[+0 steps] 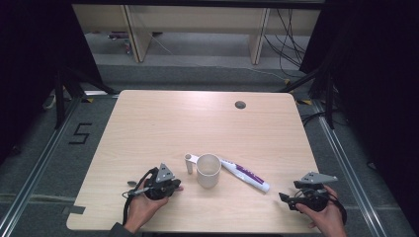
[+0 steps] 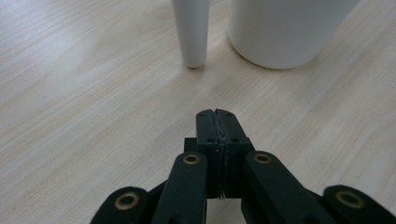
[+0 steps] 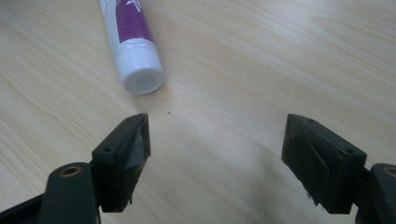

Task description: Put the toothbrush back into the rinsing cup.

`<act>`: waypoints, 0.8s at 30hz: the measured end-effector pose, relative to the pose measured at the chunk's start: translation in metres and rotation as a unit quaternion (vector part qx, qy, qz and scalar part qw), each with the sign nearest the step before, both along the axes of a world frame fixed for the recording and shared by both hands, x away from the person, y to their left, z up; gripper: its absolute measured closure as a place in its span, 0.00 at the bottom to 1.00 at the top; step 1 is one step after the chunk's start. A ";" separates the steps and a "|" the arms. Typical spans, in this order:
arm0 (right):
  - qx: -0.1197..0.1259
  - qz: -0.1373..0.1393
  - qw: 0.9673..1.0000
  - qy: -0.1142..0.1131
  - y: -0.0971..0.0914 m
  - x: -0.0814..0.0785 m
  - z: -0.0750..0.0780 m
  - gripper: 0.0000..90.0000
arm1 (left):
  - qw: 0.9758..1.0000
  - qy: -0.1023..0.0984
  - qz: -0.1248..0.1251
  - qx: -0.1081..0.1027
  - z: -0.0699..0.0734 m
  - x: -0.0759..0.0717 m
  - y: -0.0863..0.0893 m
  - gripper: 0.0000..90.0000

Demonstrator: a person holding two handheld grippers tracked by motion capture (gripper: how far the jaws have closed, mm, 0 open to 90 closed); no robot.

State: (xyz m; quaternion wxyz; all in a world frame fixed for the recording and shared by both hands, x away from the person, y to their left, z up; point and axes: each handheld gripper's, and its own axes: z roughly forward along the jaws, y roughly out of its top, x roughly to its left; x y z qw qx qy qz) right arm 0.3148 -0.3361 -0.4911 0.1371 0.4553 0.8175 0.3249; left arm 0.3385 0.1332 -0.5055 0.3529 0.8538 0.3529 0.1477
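A white cup (image 1: 208, 170) stands near the table's front middle, with a slim white tapered piece (image 1: 188, 163) upright just left of it. In the left gripper view the cup (image 2: 285, 32) and the tapered piece (image 2: 190, 32) rise a short way ahead of my left gripper (image 2: 216, 114), whose jaws are pressed together with nothing between them. From above, the left gripper (image 1: 178, 186) points at the cup from the left. A white and purple tube (image 1: 245, 175) lies right of the cup. Its cap end (image 3: 140, 77) faces my right gripper (image 3: 217, 135), which is open and empty, low over the wood (image 1: 282, 197).
The light wooden table (image 1: 163, 123) has a round cable hole (image 1: 240, 104) near its far edge. A small dark object (image 1: 132, 182) lies just left of the left hand. Dark frame legs and cables stand on the floor around the table.
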 end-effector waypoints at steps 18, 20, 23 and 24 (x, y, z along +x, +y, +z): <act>0.000 -0.007 1.000 0.002 0.000 -0.001 0.000 0.27 | 0.998 0.035 -0.056 -0.002 -0.001 -0.039 0.002 0.99; -0.002 -0.004 1.000 0.002 -0.001 0.000 0.000 0.27 | 0.998 0.036 -0.056 0.002 -0.001 -0.043 0.005 0.98; -0.002 -0.004 1.000 0.001 -0.001 0.000 0.000 0.27 | 0.998 0.039 -0.057 -0.002 -0.001 -0.048 0.009 0.98; -0.002 -0.004 1.000 0.001 -0.001 0.000 0.000 0.27 | 0.998 0.039 -0.057 -0.002 -0.001 -0.048 0.009 0.98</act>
